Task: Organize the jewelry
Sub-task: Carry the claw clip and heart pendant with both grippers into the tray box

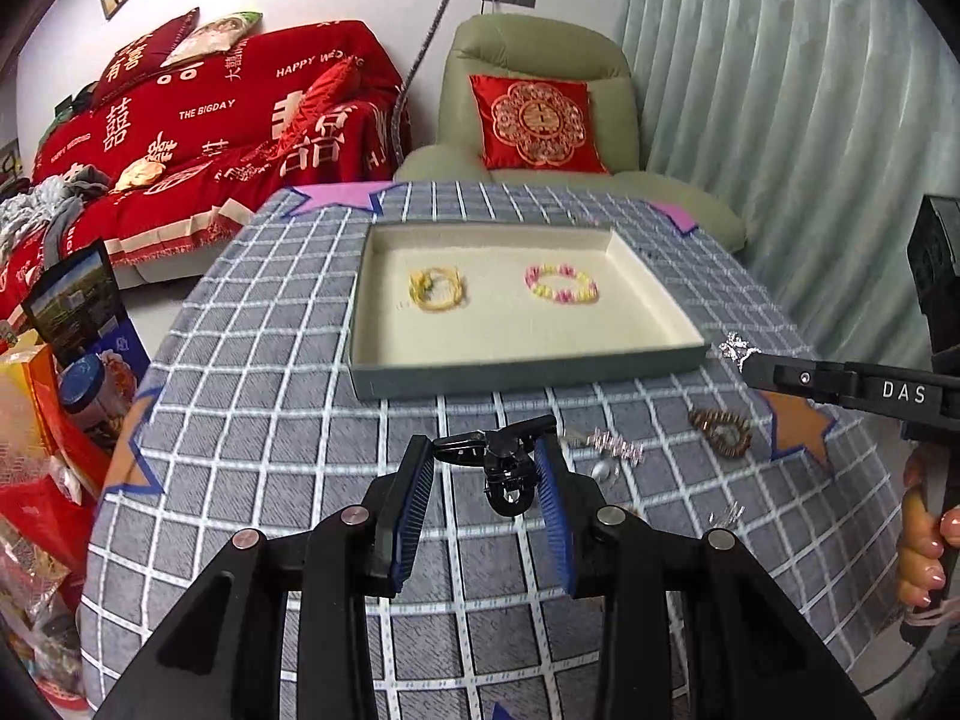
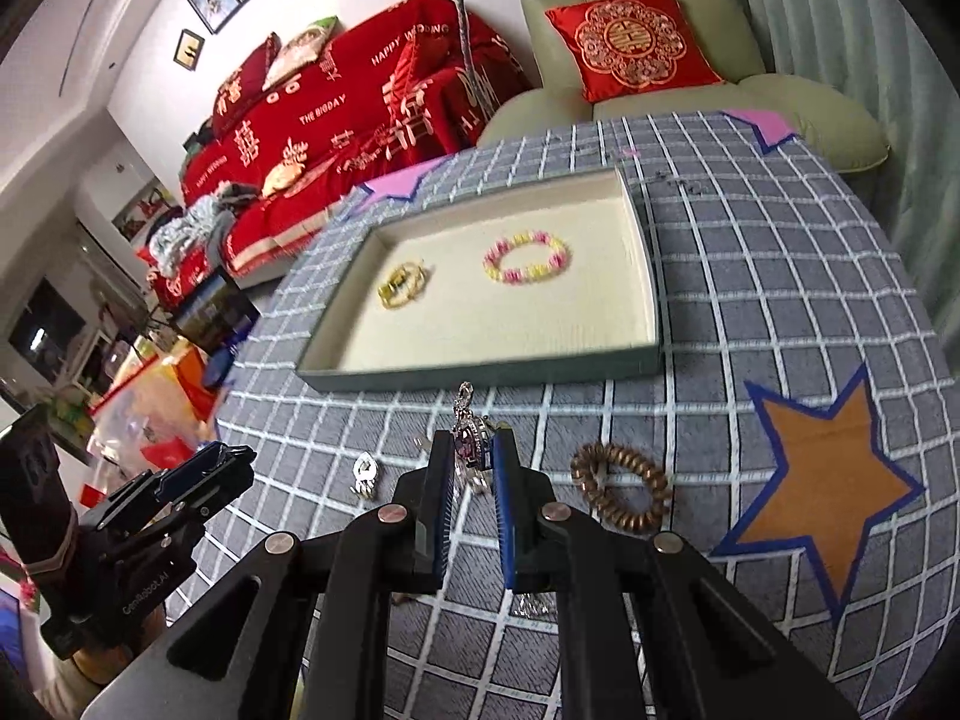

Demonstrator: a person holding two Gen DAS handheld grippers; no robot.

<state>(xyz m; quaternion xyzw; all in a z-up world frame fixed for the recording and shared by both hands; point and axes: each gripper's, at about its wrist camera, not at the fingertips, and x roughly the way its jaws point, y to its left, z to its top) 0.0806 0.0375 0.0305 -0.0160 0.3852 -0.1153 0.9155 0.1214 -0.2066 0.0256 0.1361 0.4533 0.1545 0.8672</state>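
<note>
In the left wrist view my left gripper (image 1: 483,447) is shut on a black claw hair clip (image 1: 509,471), held above the checked cloth in front of the tray. The shallow grey tray (image 1: 528,372) has a cream floor that carries a yellow bracelet (image 1: 437,288) and a pink-and-yellow bead bracelet (image 1: 561,283). My right gripper (image 2: 473,438) is shut on a silver jewel with purple stones (image 2: 468,429), just short of the tray's near wall (image 2: 480,375). That same gripper (image 1: 747,360) enters the left wrist view from the right, past the tray's right corner.
A brown spiral hair tie (image 2: 621,486) and a small silver piece (image 2: 365,474) lie loose on the cloth, with more silver pieces (image 1: 618,447) near the clip. An orange star patch (image 2: 822,480) marks the right side. A green armchair (image 1: 540,138) and curtains stand behind the table.
</note>
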